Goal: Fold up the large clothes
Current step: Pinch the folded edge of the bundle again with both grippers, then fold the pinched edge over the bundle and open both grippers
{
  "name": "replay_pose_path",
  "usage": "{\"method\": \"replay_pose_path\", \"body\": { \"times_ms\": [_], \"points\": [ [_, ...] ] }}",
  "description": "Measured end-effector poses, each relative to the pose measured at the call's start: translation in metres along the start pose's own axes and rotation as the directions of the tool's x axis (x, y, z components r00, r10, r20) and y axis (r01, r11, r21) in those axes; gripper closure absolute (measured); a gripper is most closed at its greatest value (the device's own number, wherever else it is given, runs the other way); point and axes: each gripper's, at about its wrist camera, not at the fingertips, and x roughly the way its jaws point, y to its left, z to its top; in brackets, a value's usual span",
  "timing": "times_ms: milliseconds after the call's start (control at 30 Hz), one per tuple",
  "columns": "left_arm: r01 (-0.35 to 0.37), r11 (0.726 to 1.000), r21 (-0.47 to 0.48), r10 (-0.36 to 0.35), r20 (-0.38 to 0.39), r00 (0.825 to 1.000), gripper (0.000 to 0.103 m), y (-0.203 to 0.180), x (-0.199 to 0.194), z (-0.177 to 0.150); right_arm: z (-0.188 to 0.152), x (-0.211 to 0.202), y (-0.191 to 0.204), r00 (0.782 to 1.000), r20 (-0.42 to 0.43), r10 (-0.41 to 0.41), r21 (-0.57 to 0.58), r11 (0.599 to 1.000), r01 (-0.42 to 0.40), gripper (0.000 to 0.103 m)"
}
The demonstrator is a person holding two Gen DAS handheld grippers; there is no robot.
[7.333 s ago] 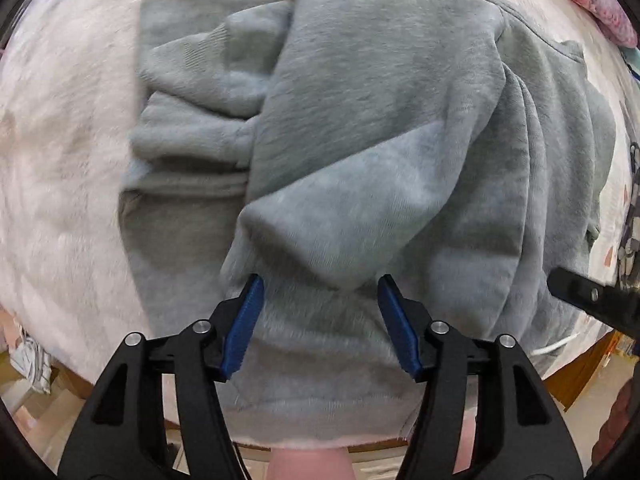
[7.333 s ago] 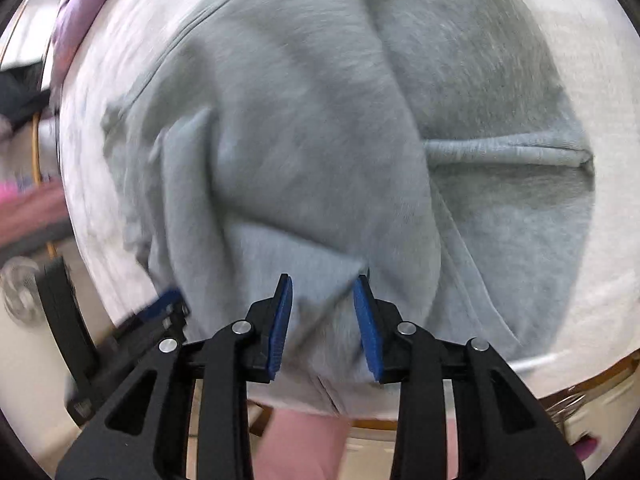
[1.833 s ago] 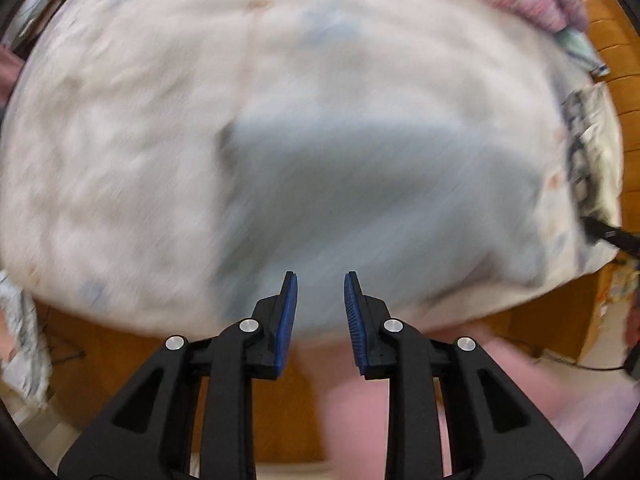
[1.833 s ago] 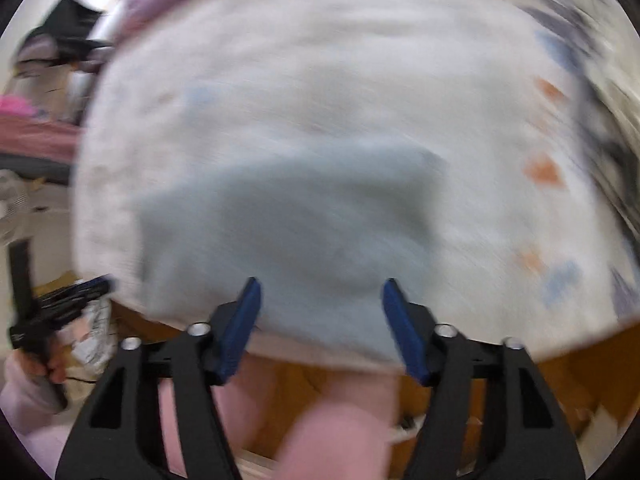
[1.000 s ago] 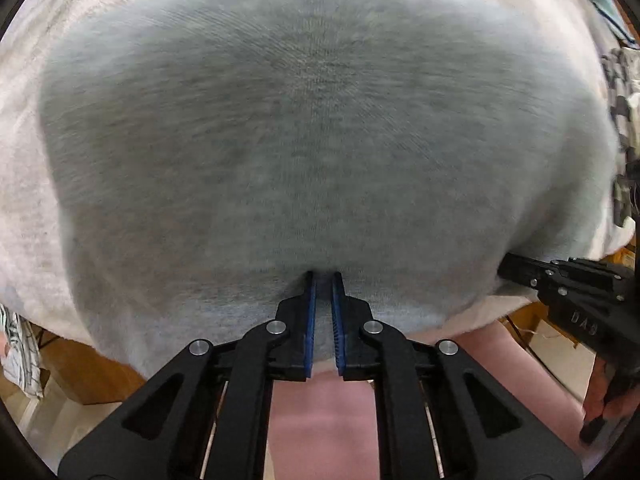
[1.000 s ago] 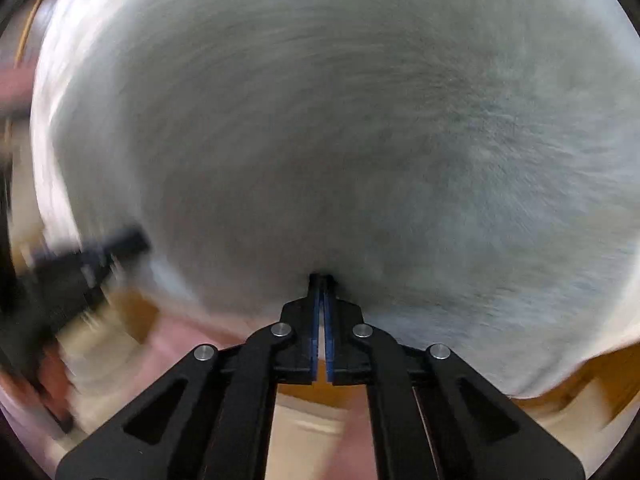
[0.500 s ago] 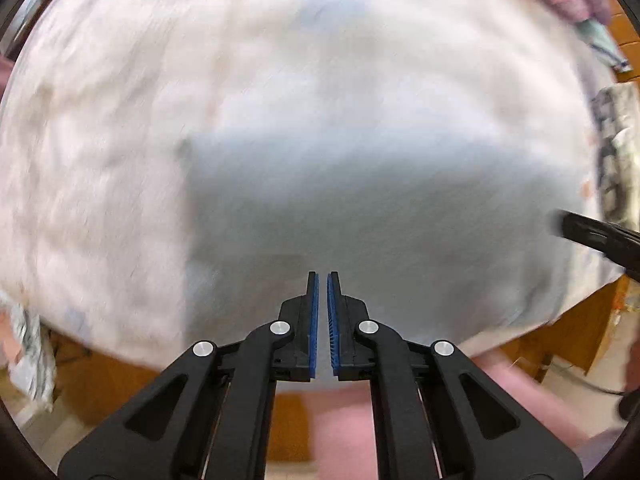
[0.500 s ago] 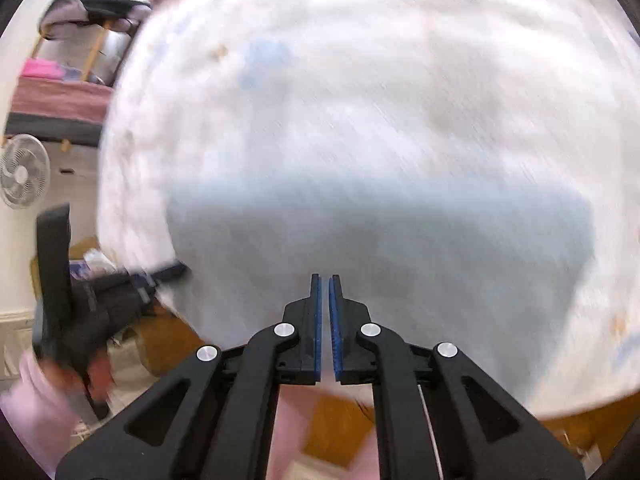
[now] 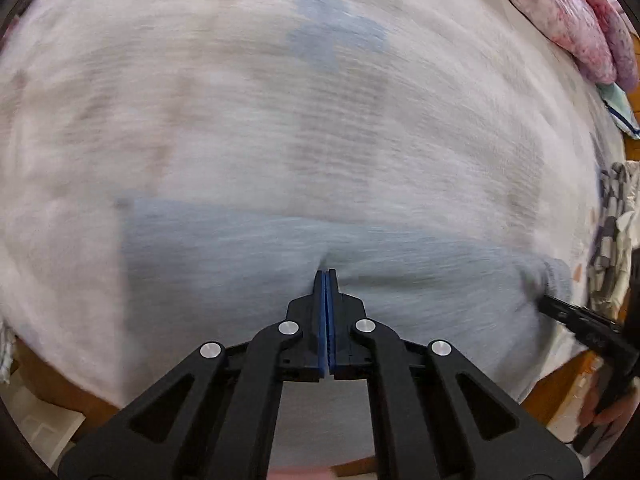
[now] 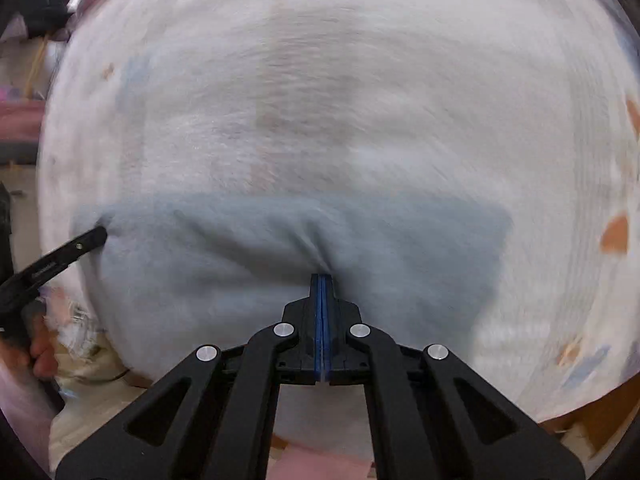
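A grey sweatshirt [image 9: 224, 264] lies folded on a white bed cover, blurred by motion. My left gripper [image 9: 327, 276] is shut, pinching a fold of the sweatshirt's near part. In the right wrist view the same grey sweatshirt [image 10: 420, 248] spreads across the near side of the bed. My right gripper [image 10: 321, 278] is shut on its fabric, which puckers at the tips. The right gripper shows at the sweatshirt's right end in the left wrist view [image 9: 560, 308]. The left gripper shows at its left end in the right wrist view [image 10: 90, 238].
The white bed cover [image 9: 280, 100] with faint coloured patches fills both views. A pink floral quilt [image 9: 580, 28] lies at the far right. Patterned cloth [image 9: 616, 216] hangs at the bed's right edge. The wooden bed frame [image 9: 556, 392] runs below.
Both grippers stay shut on the sweatshirt. The visible grey cloth has shrunk to a lower, narrower band near the front edge, and more bare bed cover shows beyond it.
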Motion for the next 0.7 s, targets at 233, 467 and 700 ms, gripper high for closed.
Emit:
{"method": "replay_pose_path", "body": {
  "times_ms": [233,467,700],
  "points": [
    [-0.087,0.991,-0.099,0.082,-0.049,0.995,0.100,0.058,-0.022,-0.037,-0.039,-0.039,-0.017,0.999,0.037,-0.022,0.116,0.993,0.018,0.097],
    [-0.086,0.991,-0.106,0.062,-0.210,0.976,0.101,0.042,0.028,-0.095,-0.074,0.047,0.066,0.983,-0.181,-0.010,-0.084,0.996,-0.005,0.093],
    [-0.238,0.970,-0.055,0.219,-0.240,0.946,0.100,0.064,0.028,-0.116,-0.107,0.031,0.005,0.979,-0.202,0.010,0.094,0.996,0.009,0.098]
  ]
}}
